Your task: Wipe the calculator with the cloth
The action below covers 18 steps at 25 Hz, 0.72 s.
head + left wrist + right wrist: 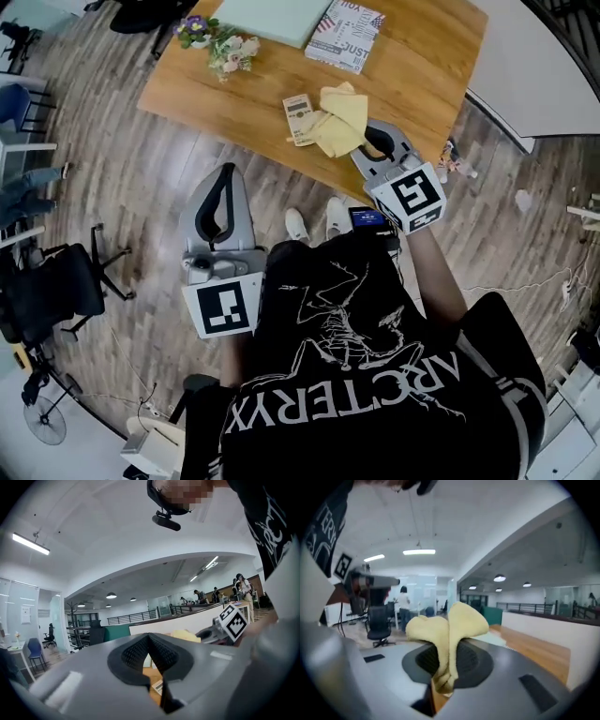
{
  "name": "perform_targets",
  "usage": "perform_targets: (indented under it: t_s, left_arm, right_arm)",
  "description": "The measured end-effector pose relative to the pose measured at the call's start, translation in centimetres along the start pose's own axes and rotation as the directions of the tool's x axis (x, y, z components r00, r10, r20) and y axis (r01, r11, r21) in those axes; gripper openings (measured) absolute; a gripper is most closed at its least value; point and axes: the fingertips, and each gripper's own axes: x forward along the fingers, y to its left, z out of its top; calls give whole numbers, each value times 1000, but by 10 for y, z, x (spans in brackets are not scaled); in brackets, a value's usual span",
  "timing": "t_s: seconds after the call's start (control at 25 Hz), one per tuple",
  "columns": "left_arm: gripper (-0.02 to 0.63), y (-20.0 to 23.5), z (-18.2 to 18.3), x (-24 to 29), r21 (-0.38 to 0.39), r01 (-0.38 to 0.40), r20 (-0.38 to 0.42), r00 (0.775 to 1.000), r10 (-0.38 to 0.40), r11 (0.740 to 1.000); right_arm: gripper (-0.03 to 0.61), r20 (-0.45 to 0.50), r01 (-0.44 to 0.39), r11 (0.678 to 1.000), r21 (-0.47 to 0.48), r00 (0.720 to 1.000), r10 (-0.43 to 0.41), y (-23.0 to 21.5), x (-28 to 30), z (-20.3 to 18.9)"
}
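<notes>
Head view, looking down: a person stands at the near edge of a wooden table (422,75). The right tongs (368,142) reach over the table edge and pinch a yellow cloth (339,122). The calculator (298,118), small and beige, lies flat just left of the right tongs and seems to touch the cloth's edge. The left tongs (228,171) hang above the floor, short of the table and well apart from the calculator. Beyond both tongs sit a printed box (344,35) and a small bunch of flowers (217,42).

Left gripper view: the two dark ribbed pads are pressed together at their tips with nothing between them. Past them a strip of table wood shows.

Right gripper view: the jaws clamp a fold of the cloth, which bunches upward in two lobes.

The wipe looks not yet begun. To do it well, I would bring the cloth flat onto the calculator and stroke along its length with light pressure. The left tongs could pin one end, since a loose calculator may slide.
</notes>
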Motion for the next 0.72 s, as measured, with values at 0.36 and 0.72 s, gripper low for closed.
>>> perform_targets:
  t_s: [0.36, 0.72]
  left_arm:
    - [9, -16, 25, 14, 12, 71, 81, 994, -72, 997]
    - [9, 4, 25, -3, 11, 48, 99, 994, -48, 999]
  right_arm:
    - [54, 336, 221, 974, -41, 922, -195, -10, -78, 118]
    - [54, 353, 233, 972, -38, 913, -205, 0, -75, 126]
